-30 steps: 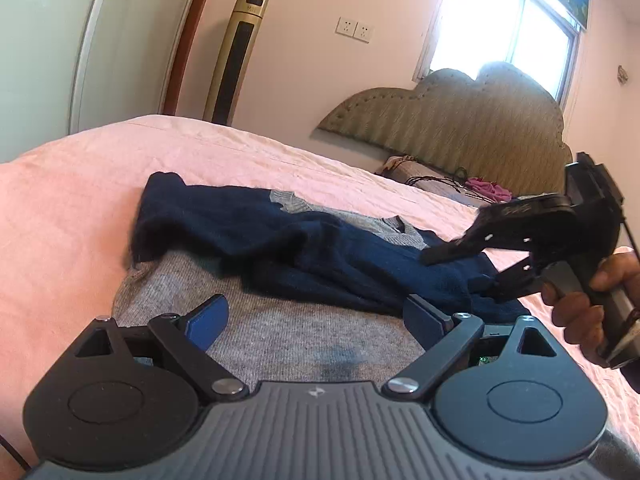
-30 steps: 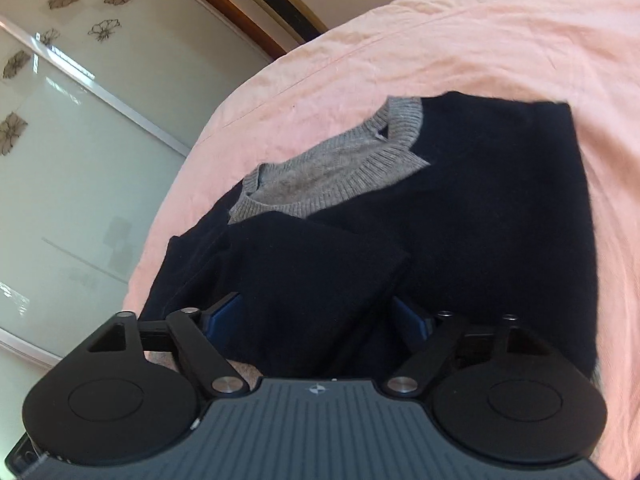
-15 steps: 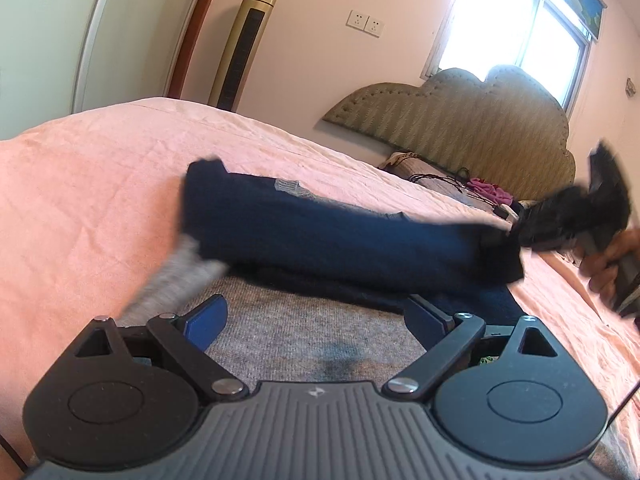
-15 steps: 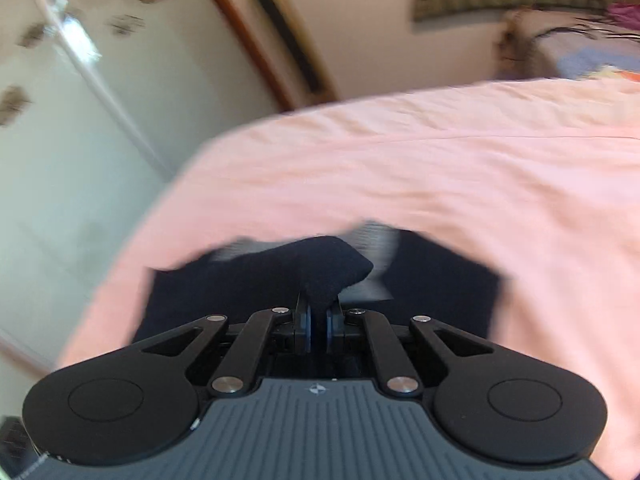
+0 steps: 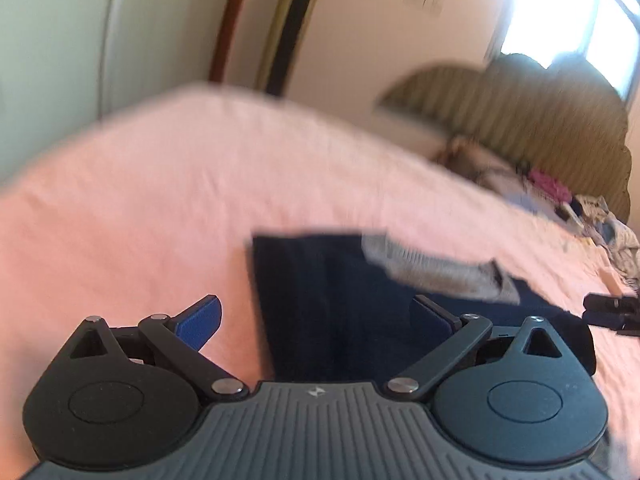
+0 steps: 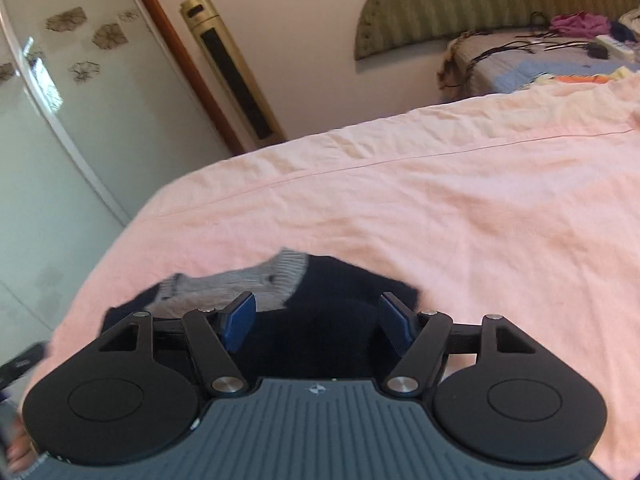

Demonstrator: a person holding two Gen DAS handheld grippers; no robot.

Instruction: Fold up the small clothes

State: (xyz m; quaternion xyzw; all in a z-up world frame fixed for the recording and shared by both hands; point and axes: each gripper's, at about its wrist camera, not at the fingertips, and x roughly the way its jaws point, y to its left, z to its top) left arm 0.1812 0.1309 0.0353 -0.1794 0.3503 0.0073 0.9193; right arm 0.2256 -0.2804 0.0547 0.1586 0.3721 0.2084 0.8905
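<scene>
- The small sweater (image 5: 340,304), navy with a grey ribbed collar (image 5: 432,270), lies flat on the pink bedsheet (image 5: 160,200), folded into a compact dark block with a straight left edge.
- From the right wrist view the same sweater (image 6: 332,320) sits just under the tool, its grey collar (image 6: 256,280) turned toward the wardrobe side and the navy part spreading to the right.
- The left gripper (image 5: 316,320) hangs over the sweater's near edge with its jaws spread wide; one blue pad (image 5: 200,322) is over bare sheet, the other over navy cloth, and nothing is between them.
- The right gripper (image 6: 318,320) is likewise parted wide above the dark fabric, its blue pads (image 6: 240,316) gripping nothing.
- The left wrist view is blurred, so finer creases in the cloth cannot be made out.
- Around the bed: a gold tower fan (image 6: 232,72) stands against the wall beside a wooden door frame (image 6: 184,60), and a frosted wardrobe door (image 6: 60,100) bears flower patterns.
- A padded green headboard (image 6: 460,4) backs the far side, with cables and loose clothes (image 6: 576,24) heaped near it.
</scene>
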